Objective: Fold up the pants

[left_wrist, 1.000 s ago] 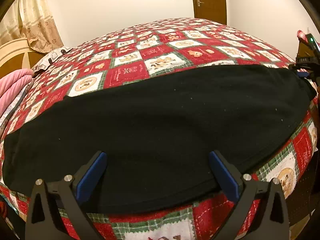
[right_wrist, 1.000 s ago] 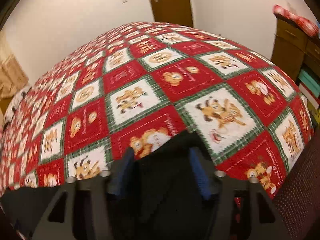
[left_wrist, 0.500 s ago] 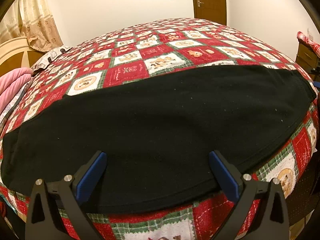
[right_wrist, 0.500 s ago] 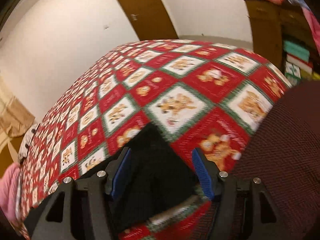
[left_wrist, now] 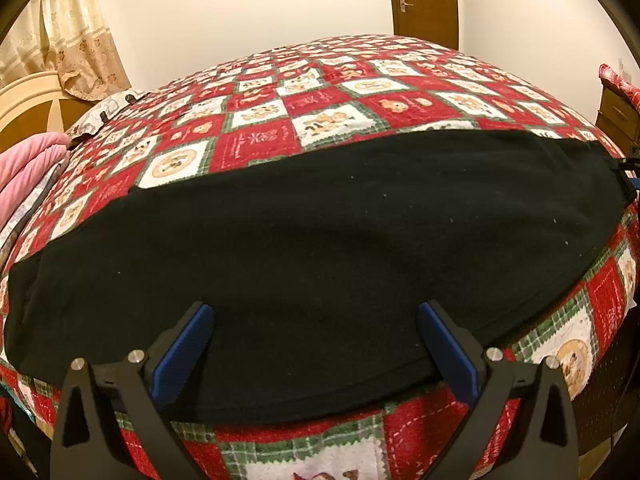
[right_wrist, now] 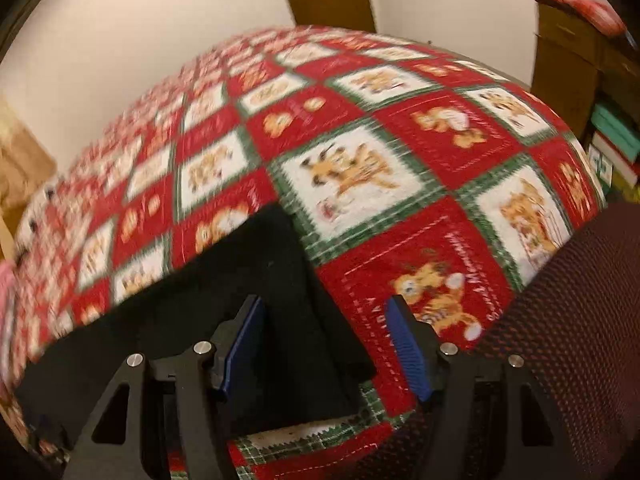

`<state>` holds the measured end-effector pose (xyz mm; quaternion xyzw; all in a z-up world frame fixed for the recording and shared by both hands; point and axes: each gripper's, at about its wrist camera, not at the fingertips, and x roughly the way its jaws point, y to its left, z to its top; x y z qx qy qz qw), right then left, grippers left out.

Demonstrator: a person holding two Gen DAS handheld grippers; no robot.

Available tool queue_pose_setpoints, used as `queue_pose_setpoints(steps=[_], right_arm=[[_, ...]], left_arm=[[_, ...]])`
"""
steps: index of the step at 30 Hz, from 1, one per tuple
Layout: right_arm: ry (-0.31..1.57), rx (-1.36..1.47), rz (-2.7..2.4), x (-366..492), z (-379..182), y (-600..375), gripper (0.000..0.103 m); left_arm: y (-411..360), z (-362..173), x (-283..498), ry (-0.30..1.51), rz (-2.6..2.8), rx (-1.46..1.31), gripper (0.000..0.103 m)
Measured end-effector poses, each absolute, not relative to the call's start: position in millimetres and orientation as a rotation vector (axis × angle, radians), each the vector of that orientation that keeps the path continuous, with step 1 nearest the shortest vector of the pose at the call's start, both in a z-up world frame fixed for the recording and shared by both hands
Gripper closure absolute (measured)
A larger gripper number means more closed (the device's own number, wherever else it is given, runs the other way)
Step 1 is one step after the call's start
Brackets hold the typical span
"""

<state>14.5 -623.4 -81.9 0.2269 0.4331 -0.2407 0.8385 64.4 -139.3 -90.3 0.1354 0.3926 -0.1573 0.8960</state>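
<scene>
The left gripper [left_wrist: 316, 344] stands with its jaws wide apart and nothing between the pads; black cloth lies just ahead of and below them. That cloth is the pants [left_wrist: 320, 240], spread flat in one long dark band whose long axis runs crosswise to the jaws, from far off on their left to far off on their right. The right gripper [right_wrist: 326, 344] also has its jaws parted, gripping nothing. One short end of the pants [right_wrist: 280, 300] lies under its left pad, with the end's corner poking forward between the jaws, while the right pad hangs over bare quilt [right_wrist: 420, 256]. By this reading the right hand is nearer a graspable edge. Beyond the quilt stand a pale wall and a brown door [left_wrist: 424, 0].
</scene>
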Motion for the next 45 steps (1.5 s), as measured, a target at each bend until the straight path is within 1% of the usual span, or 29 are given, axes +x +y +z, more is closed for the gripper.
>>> queue_pose_setpoints(steps=[8,13,16,18,19,20,21,24,29,35,39,45], right_arm=[[0.980,0.425,-0.492,18.1,-85.4,-615.4,0.038],[0.995,0.378,-0.443,17.9,-85.8,-602.1,0.040],[0.979,0.388,-0.423,17.5,-85.6,-601.7,0.055],[0.968,0.389,-0.397,17.9,-84.2,-600.5,0.072],[0.960,0.389,-0.386,17.1,-83.3,-599.2,0.076],[0.954,0.392,-0.383,16.3,-82.8,-598.4,0.086],[0.944,0.403,-0.380,15.1,-81.6,-597.4,0.088],[0.895,0.427,-0.379,10.3,-73.1,-592.7,0.090],[0.819,0.425,-0.330,8.7,-41.9,-574.8,0.090],[0.745,0.395,-0.158,25.8,3.7,-517.0,0.090],[0.761,0.347,-0.033,47.7,6.9,-460.8,0.090],[0.807,0.292,0.056,78.6,-21.6,-384.7,0.090]], left_arm=[[-138.2,-90.3,63.8,0.812,-0.333,0.273,0.000],[-138.6,-90.3,63.4,0.811,-0.333,0.273,0.000],[-138.1,-90.3,63.3,0.812,-0.333,0.272,0.000],[-138.1,-90.4,63.3,0.812,-0.333,0.272,0.000],[-138.0,-90.4,63.2,0.812,-0.333,0.272,0.000],[-137.8,-90.5,63.2,0.811,-0.334,0.272,0.000],[-137.6,-90.5,63.2,0.811,-0.334,0.270,0.000],[-137.7,-90.6,63.1,0.811,-0.336,0.272,0.000],[-138.1,-90.8,63.1,0.812,-0.334,0.271,0.000],[-136.7,-90.1,64.2,0.821,-0.342,0.257,0.000],[-134.0,-88.2,65.1,0.830,-0.351,0.242,0.000],[-122.7,-84.5,66.1,0.828,-0.336,0.217,0.000]])
